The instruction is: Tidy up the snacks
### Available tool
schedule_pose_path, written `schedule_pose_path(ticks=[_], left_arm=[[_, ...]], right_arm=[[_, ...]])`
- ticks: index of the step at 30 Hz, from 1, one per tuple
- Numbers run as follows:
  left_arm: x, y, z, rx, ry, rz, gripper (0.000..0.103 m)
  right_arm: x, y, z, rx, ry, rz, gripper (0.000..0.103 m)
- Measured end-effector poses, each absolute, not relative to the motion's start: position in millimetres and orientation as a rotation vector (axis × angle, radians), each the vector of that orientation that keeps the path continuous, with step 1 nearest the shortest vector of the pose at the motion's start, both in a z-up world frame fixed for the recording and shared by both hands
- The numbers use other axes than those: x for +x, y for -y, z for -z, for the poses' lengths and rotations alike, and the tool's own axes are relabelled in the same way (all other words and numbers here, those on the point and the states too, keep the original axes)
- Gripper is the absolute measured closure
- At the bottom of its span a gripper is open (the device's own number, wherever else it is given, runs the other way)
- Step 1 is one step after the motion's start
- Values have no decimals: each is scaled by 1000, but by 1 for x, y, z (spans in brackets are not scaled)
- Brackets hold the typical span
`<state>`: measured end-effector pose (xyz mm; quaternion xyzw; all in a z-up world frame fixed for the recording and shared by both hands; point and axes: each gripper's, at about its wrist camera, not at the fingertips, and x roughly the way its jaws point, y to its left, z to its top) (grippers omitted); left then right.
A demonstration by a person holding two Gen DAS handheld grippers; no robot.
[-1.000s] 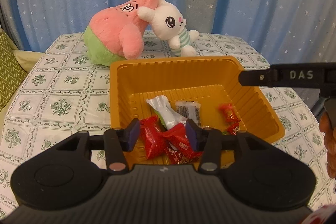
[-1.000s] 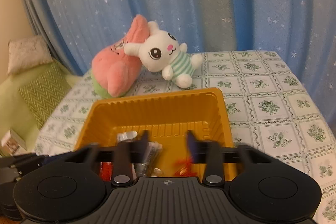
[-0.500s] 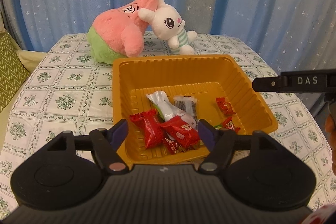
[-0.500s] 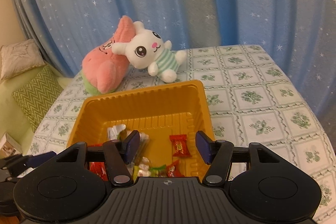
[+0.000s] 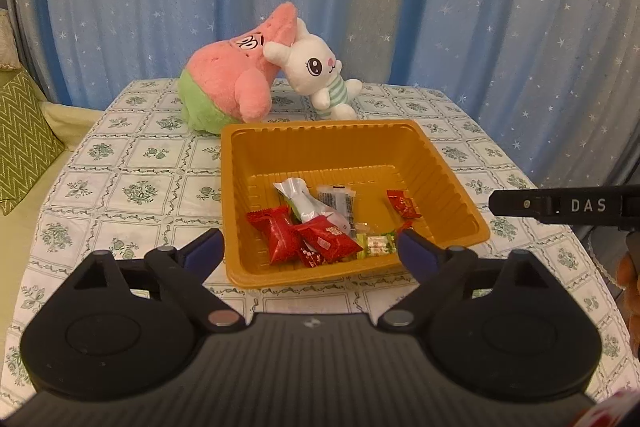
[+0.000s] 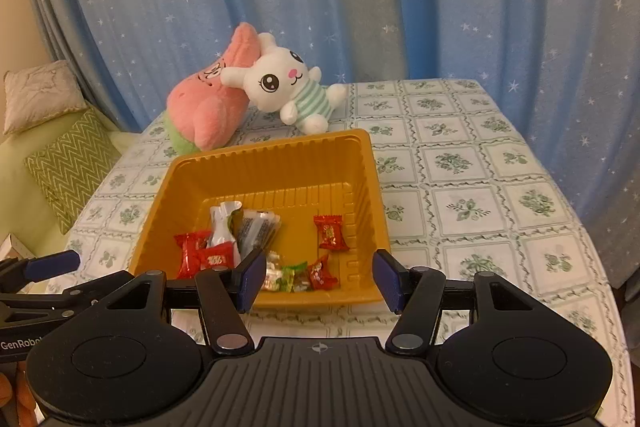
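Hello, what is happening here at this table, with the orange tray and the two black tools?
A person holds two black grippers over a table with a floral cloth and sorts snacks. Wrapped candies, such as the red candy packets, lie in the orange plastic tray. The left gripper has just been opening and holds nothing. The right gripper is open and empty too. A pink star plush toy and a white rabbit plush toy lean together behind the tray.

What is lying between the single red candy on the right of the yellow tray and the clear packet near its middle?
Nothing: in both wrist views the tray floor between the red candy and the clear packet is bare.
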<state>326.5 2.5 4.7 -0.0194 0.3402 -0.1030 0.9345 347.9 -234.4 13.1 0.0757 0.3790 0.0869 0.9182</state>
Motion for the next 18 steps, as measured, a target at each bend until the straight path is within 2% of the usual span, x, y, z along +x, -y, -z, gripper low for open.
schedule_pose_path(ticks=[2, 3, 4, 6, 18], left_arm=[[317, -3, -10, -40, -685, 212, 9], [312, -3, -12, -38, -680, 211, 9], [307, -2, -14, -34, -676, 209, 9], [298, -2, -17, -29, -672, 204, 9], [227, -5, -48, -39, -651, 186, 9]], right_arm=[[339, 235, -19, 147, -771, -179, 44], [334, 235, -22, 143, -767, -179, 40], [329, 235, -25, 139, -761, -179, 29], [318, 236, -32, 139, -740, -178, 21], [252, 236, -61, 139, -719, -176, 20]])
